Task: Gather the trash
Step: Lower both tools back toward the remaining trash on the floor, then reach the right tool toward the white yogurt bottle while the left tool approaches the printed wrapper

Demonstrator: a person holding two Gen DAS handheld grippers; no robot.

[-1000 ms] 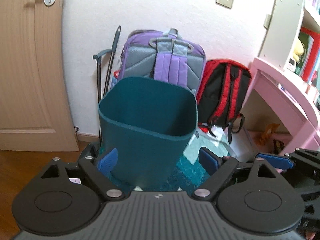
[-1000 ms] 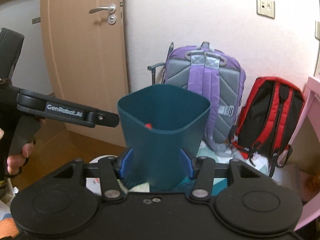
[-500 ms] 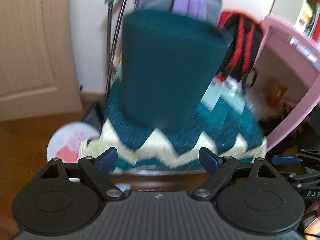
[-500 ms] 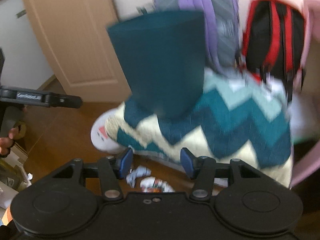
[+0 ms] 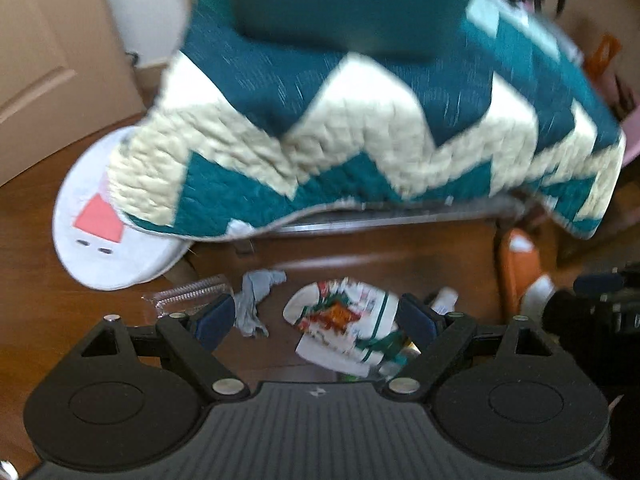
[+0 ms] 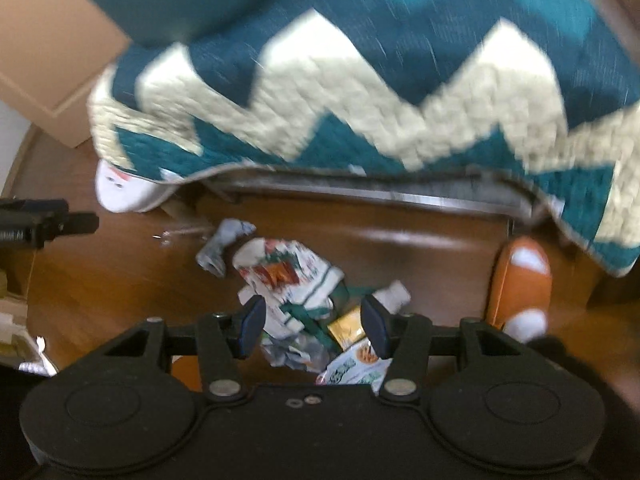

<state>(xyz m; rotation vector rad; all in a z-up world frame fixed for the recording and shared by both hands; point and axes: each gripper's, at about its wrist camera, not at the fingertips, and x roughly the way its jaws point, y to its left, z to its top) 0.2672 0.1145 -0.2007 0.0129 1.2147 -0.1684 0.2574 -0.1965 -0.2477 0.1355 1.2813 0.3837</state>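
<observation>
both grippers have dropped from the bin (image 5: 360, 4) toward floor trash. left gripper (image 5: 316, 320) and right gripper (image 6: 314, 328) gape, empty; wrapper (image 5: 344, 320) at 12 o'clock.

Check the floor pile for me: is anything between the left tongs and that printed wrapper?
Nothing visible blocks it. The left tongs stand open above the floor, and the printed wrapper lies bare between the blue pads in that view. A grey crumpled scrap sits to its left and the chevron blanket hangs farther back, neither over it.
</observation>
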